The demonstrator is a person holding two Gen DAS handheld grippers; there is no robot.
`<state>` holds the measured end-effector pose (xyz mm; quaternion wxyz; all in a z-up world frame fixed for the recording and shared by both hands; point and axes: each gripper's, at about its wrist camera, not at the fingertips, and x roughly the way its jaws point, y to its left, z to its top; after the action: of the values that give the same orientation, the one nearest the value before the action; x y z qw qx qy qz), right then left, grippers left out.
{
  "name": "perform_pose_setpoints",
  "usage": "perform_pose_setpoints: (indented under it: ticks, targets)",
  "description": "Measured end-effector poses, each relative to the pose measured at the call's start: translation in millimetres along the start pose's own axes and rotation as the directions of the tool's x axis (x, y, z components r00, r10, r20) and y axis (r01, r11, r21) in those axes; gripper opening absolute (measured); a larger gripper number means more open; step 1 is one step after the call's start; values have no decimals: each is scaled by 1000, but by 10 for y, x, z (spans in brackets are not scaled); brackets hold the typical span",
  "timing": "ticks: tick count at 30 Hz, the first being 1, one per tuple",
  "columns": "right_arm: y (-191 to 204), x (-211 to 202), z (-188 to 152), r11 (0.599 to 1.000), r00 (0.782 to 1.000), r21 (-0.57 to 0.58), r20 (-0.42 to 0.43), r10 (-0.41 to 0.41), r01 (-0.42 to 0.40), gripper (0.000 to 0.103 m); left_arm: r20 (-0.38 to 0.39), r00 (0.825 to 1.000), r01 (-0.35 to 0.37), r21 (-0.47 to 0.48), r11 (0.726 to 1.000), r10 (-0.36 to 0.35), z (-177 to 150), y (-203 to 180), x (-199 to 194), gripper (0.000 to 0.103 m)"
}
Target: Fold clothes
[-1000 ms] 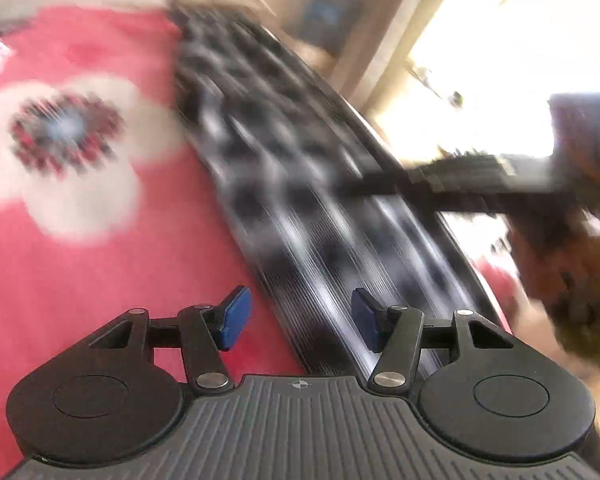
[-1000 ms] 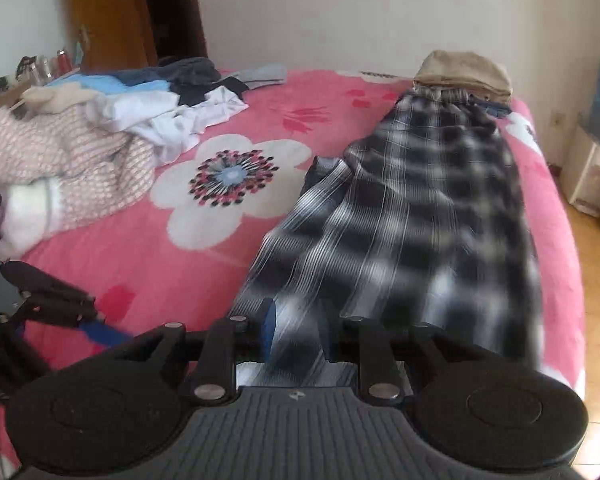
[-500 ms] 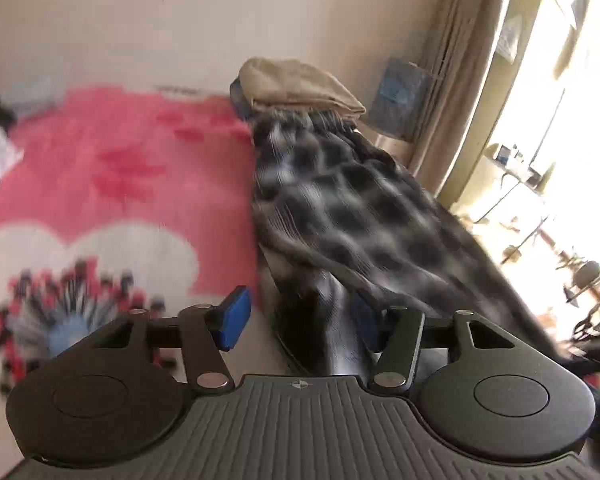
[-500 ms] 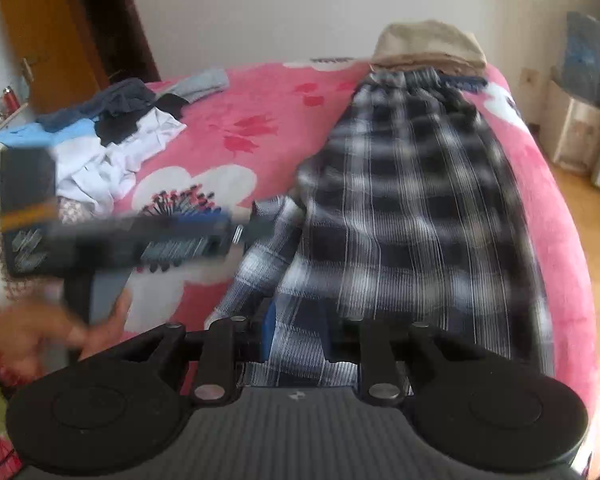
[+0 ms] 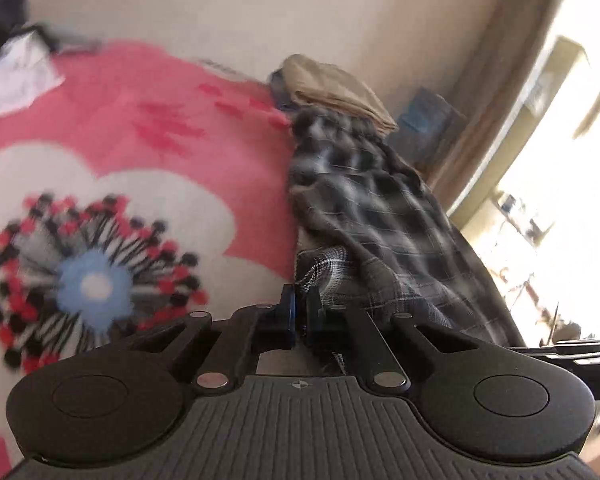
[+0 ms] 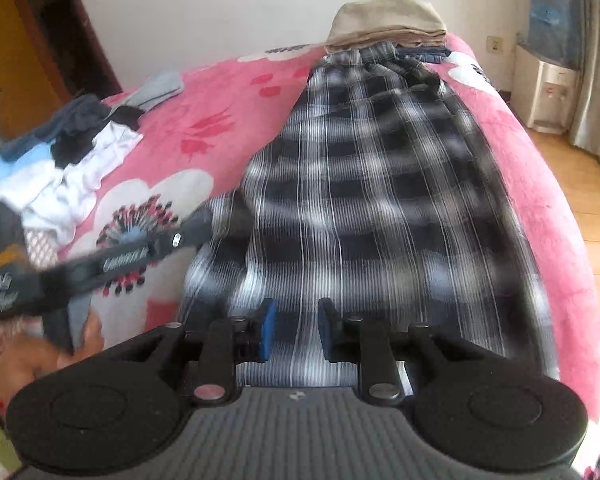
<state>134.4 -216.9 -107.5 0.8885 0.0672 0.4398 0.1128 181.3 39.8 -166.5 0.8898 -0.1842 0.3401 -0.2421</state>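
Note:
A black-and-white plaid garment (image 6: 380, 184) lies stretched lengthwise on a pink flowered blanket (image 6: 204, 120); its gathered far end touches a folded beige stack (image 6: 384, 20). My right gripper (image 6: 298, 328) sits at the near hem, its jaws narrowed on the cloth that runs between them. My left gripper (image 5: 298, 312) is shut on a raised fold at the left edge of the garment (image 5: 380, 208). In the right wrist view the left gripper (image 6: 208, 220) reaches in from the left, held by a hand (image 6: 40, 356).
A heap of white, blue and dark clothes (image 6: 60, 168) covers the left of the bed. To the right the bed drops to a wooden floor (image 6: 580, 184), where a white water dispenser (image 6: 548, 84) stands by a curtain. A wall is behind the bed.
My left gripper was open; it swung across to the garment's left edge and shut on the cloth there. The right gripper stayed at the hem with the same jaw gap.

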Motion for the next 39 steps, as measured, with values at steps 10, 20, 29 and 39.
perform_pose_setpoints:
  ticks: [10,20,29,39]
  targets:
    - [415,427,526,990,997,-135,72,37,-27,25,59,996,81,-201,976,-71,-111,218,-62,2]
    - [439,1008,803,991,999,-134,32,5,-1,0,112,986,156,-337,928,-125,-129,447,-72,1]
    - [-261,1062,762,890,959,362,57,276,-278,9,131,978,200,-405,892,-161,-83,615,-104,14]
    - [-558,441,529,896,964,365,172,201,-252,35,17,991,136,-237,962,-135,66,286,86,32]
